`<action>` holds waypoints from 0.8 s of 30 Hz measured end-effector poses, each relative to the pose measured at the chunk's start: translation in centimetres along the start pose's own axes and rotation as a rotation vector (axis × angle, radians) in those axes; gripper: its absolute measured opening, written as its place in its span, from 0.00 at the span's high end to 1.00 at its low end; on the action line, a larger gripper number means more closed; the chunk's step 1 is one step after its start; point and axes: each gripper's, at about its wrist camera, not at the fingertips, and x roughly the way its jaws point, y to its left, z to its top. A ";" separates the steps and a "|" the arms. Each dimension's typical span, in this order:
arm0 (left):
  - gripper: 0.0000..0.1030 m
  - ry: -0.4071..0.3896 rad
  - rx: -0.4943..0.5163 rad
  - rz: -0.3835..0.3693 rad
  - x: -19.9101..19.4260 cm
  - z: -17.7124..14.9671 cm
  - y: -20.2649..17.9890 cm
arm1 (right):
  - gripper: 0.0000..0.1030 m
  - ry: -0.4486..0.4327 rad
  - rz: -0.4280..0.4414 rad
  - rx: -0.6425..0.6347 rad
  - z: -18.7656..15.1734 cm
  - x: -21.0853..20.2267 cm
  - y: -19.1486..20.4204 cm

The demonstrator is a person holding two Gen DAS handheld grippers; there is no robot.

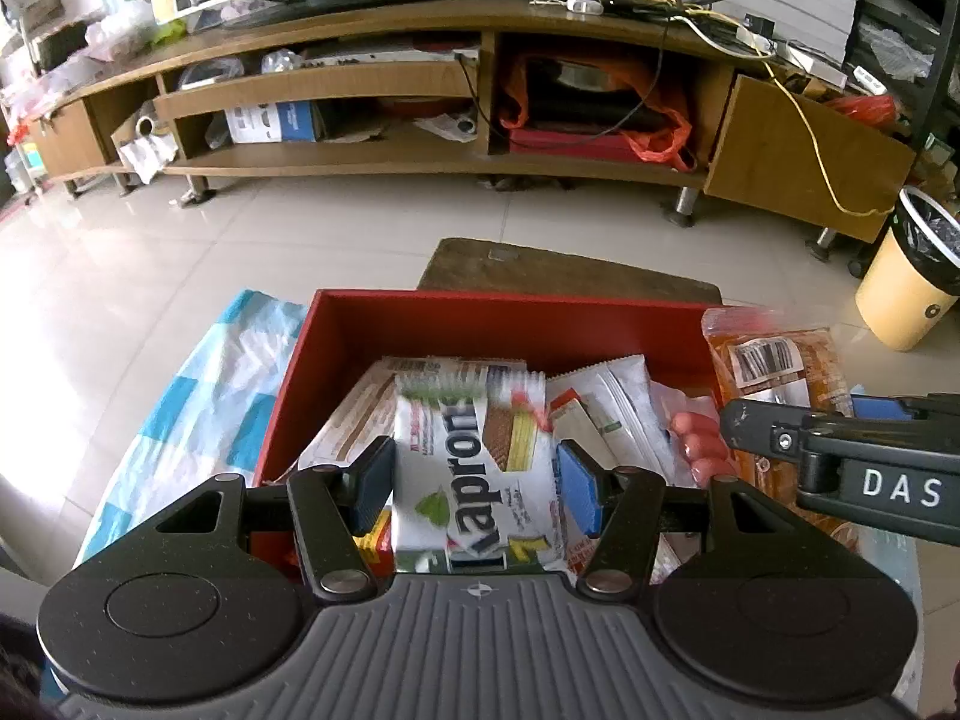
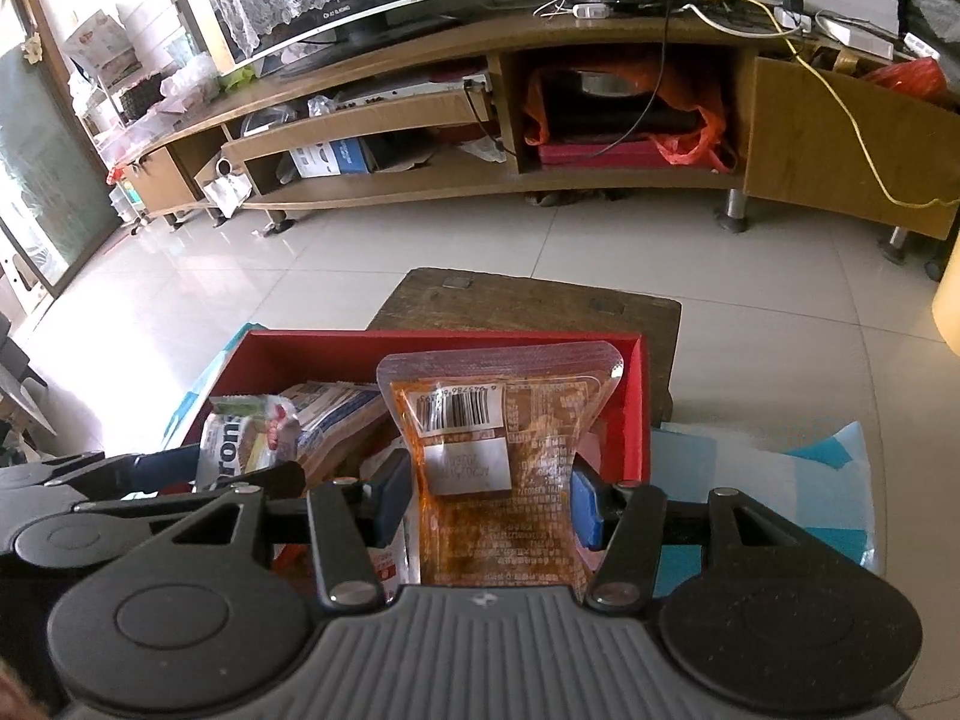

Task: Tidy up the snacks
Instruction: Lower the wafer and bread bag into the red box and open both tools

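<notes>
While several packets already lie in the red box (image 1: pixel 336 360) on the counter (image 2: pixel 780 480), we carry two more above it. Our left gripper (image 1: pixel 477 483) clamps a white wafer pack (image 1: pixel 474 468) over the box's near-left part; our right gripper (image 2: pixel 489 495) pinches an orange sauce pouch (image 2: pixel 498 468) toward its right wall. Both still need setting down, and we cannot tell whether other snacks remain outside.

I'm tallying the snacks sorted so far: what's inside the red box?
Inside the red box: white wafer packs, a white sachet and pink sausages. The held packs cover whatever lies underneath.
</notes>
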 end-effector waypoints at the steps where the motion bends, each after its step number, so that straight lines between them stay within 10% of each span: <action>1: 0.36 -0.001 0.003 0.003 0.1 0.0 0.0 | 0.50 -0.001 -0.001 0.001 0.1 0.2 0.0; 24: 0.24 0.011 0.007 0.038 1.2 0.2 -0.1 | 0.45 0.009 -0.004 0.018 0.9 3.1 0.0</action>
